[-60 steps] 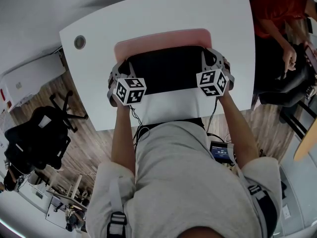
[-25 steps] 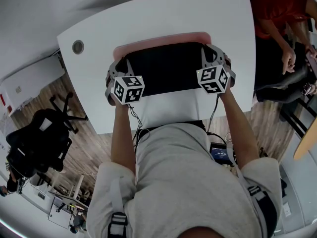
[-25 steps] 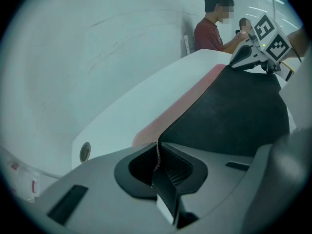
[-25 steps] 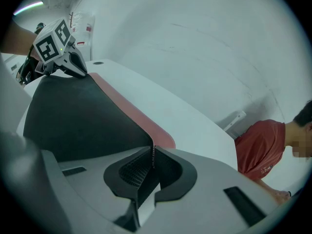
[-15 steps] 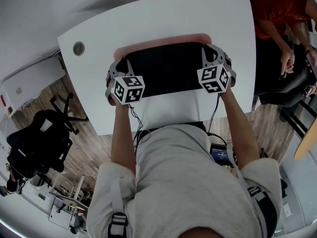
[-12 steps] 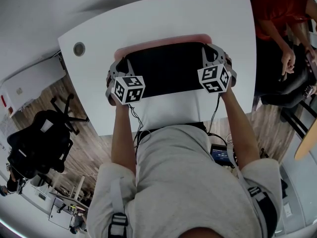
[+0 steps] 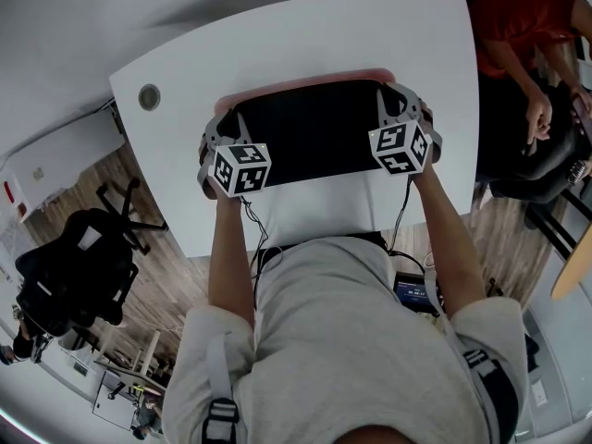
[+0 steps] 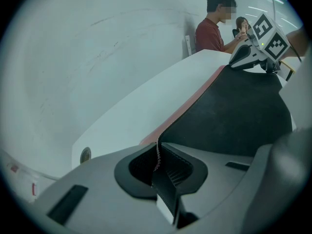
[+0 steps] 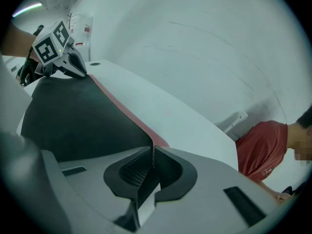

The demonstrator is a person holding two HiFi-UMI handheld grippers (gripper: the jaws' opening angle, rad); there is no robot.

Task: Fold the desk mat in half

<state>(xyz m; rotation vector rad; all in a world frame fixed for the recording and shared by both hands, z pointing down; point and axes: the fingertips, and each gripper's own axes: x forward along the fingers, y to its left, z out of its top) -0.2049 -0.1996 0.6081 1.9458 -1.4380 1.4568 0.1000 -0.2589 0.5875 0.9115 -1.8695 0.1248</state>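
black stitched hem pinched tight in the left claw, likewise in the right claw, each clamped on a corner of the desk mat. doubled over on the white table, dark underside up, thin pink strip showing along the far edge. fold nearly closed, judging by that strip. next, probably: lay both corners flush on the pink edge, then let go.

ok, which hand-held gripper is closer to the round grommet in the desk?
Left. The left hand-held gripper, shut on one corner of the desk mat, is on the same side as the grommet; the right hand-held gripper holds the other corner, across the mat.
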